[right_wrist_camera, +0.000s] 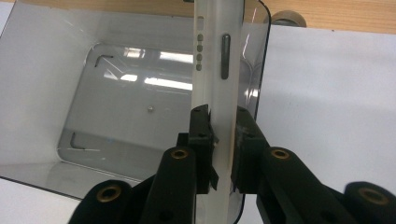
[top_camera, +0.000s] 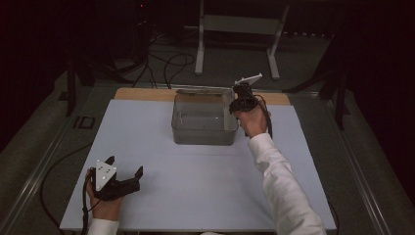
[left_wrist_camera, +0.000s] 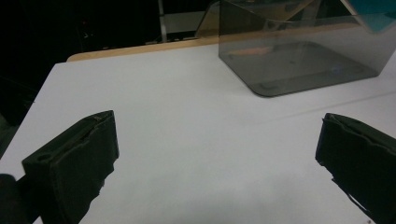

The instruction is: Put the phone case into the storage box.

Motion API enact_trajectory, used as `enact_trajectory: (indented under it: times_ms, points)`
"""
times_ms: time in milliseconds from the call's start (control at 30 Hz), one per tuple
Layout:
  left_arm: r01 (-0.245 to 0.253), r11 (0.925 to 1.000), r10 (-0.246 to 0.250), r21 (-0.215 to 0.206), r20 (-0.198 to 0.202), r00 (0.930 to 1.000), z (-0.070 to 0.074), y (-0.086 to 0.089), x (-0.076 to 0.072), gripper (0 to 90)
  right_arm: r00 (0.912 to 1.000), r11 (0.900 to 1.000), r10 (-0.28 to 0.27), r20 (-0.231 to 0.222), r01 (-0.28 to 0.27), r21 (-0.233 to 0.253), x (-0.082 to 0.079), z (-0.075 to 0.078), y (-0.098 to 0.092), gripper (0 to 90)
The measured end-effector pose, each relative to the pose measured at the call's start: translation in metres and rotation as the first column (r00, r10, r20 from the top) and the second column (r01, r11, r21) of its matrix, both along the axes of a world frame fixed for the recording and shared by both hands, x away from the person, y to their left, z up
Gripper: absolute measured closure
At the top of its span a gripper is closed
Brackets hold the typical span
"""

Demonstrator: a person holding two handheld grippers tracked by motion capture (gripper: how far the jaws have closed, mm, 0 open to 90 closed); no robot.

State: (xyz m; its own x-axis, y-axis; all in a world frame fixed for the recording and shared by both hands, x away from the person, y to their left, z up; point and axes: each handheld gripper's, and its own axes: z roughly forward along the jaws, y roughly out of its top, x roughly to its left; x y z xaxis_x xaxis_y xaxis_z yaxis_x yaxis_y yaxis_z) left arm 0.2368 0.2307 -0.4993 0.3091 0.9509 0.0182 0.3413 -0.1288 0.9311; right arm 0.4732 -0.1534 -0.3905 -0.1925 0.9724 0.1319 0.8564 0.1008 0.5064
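In the high view, the right claw [top_camera: 241, 96] is held up at the right-hand wall of a clear plastic box [top_camera: 204, 119], which stands on the white table [top_camera: 195, 191] toward its far side. The right hand [top_camera: 252, 121] and its white sleeve [top_camera: 284, 186] reach in from the lower right. The left claw [top_camera: 125, 169] rests near the front left corner of the table, well apart from the box, with its two jaws spread wide and nothing between them; the left hand [top_camera: 103, 203] grips it from below.

In the left gripper view, the left claw [left_wrist_camera: 217, 149] stands wide open over bare table [left_wrist_camera: 187, 121], one jaw at each lower corner. The plastic box [left_wrist_camera: 299, 51] shows farther off at the upper right, its tinted walls rising from the tabletop.

In the right gripper view, the right claw [right_wrist_camera: 223, 144] is closed on the upper rim of the box's wall [right_wrist_camera: 219, 70], which runs up the picture as a pale strip between the jaws. Left of that strip lies the inside of the box [right_wrist_camera: 116, 93], with light reflected on its floor; right of it is white table [right_wrist_camera: 336, 93], and a wooden edge [right_wrist_camera: 327, 18] runs along the top.
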Motion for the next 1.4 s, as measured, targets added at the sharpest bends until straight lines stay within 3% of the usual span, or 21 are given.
enact_trajectory:
  times_ms: [1100, 1400]
  points:
    - [-0.002, 1.0, 0.002, -0.004, 0.003, 1.0, 0.0, 0.0, 0.0, 0.3, 0.9995, 0.999, -0.016, -0.027, 0.015, -0.03, 0.01, -0.011, 0.007, 80.9]
    - [0.0, 1.0, 0.0, -0.005, 0.003, 1.0, 0.0, 0.0, 0.0, 0.3, 0.9983, 0.999, -0.042, -0.04, 0.041, -0.026, 0.014, -0.016, 0.005, 80.9]
